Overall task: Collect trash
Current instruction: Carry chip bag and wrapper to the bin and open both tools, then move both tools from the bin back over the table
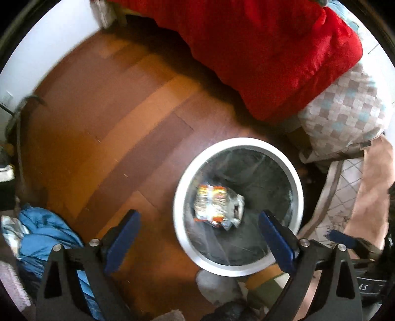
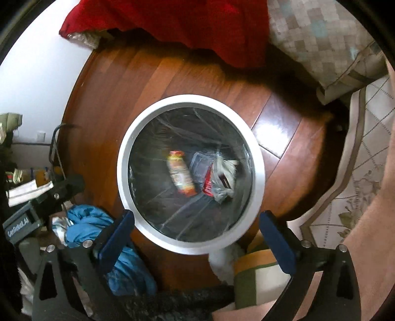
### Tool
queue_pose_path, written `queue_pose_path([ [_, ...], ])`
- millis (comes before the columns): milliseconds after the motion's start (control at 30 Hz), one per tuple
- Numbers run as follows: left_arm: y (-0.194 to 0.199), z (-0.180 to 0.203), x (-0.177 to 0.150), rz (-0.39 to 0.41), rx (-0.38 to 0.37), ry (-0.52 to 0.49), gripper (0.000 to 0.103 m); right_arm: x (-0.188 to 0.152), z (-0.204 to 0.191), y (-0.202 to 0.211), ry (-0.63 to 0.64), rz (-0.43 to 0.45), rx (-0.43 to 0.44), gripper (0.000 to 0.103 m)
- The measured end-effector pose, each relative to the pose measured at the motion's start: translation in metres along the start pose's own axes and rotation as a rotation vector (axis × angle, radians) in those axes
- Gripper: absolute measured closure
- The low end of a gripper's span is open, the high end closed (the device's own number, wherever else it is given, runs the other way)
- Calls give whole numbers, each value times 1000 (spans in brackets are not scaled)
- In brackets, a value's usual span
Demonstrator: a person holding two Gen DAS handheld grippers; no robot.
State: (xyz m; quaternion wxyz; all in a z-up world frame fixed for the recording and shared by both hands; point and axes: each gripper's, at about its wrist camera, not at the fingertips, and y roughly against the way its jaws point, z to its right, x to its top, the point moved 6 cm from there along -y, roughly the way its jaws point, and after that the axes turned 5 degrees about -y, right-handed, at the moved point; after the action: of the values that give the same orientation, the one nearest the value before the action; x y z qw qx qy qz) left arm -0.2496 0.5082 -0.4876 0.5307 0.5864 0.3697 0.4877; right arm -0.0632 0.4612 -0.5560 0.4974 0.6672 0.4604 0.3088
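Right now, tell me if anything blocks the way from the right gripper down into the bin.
Nothing visible does. The right gripper stands open and empty above the bin, whose mouth is uncovered; wrappers lie at its bottom.

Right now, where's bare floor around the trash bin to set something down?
Bare wood floor lies between the bin, the white wall and the red blanket. Crowded: blue cloth and folded fabrics near the bin's lower rim.

Glossy reddish wood floor point(image 2: 276, 123), white wall point(image 1: 49, 44), red blanket point(image 1: 271, 49), checkered bedding point(image 1: 345, 111), patterned rug point(image 2: 358, 172)
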Motion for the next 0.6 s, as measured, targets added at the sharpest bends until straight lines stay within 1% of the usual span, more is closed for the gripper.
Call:
queue_pose_path([
  [67,7,1,-3,21,39,-13,6,-5,1,8,30,29,-73,0],
  [133,12,5,-7,34,57,-27,6,-11,6,14,63,57,-170,0],
  [200,15,9,-12,38,75,-42,6,-14,8,15,75,68,-207,0],
  [300,21,15,-21,44,79,-49,6,-19,12,19,77,73,-231,0],
  [400,30,22,-27,57,76,-58,6,-22,16,25,69,85,-228,0],
  [467,37,28,-33,61,74,-74,6,-27,17,34,61,92,-212,0],
  [600,55,37,-44,87,62,-97,6,-37,14,59,71,133,-213,0],
])
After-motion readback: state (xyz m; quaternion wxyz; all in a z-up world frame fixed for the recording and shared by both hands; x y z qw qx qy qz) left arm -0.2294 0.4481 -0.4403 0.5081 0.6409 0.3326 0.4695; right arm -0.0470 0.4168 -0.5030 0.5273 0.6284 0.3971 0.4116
